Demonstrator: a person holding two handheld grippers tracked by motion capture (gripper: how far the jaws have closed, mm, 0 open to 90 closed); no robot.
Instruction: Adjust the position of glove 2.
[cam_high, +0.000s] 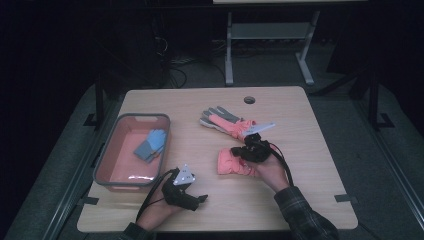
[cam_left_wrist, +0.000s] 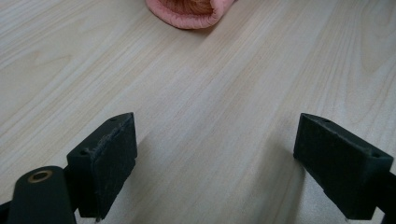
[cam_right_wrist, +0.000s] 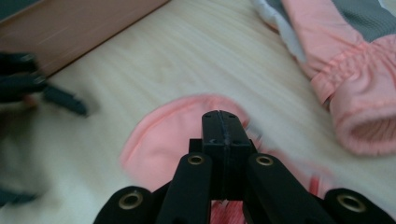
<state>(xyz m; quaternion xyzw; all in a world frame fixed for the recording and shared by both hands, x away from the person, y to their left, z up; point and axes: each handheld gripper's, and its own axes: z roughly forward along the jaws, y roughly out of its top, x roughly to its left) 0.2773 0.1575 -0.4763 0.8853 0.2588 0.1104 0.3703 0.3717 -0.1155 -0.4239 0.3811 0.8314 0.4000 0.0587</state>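
From above, the right gripper (cam_high: 248, 150) sits over the pink glove (cam_high: 231, 162), right of the bin (cam_high: 116, 159) where blue gloves (cam_high: 150, 145) lie. The left gripper (cam_left_wrist: 215, 163) waits with jaws spread over bare table (cam_left_wrist: 210, 93), likely ready to help. The right gripper's own view has its jaws pressed together, seemingly pinching the pink glove's fabric to lift it.
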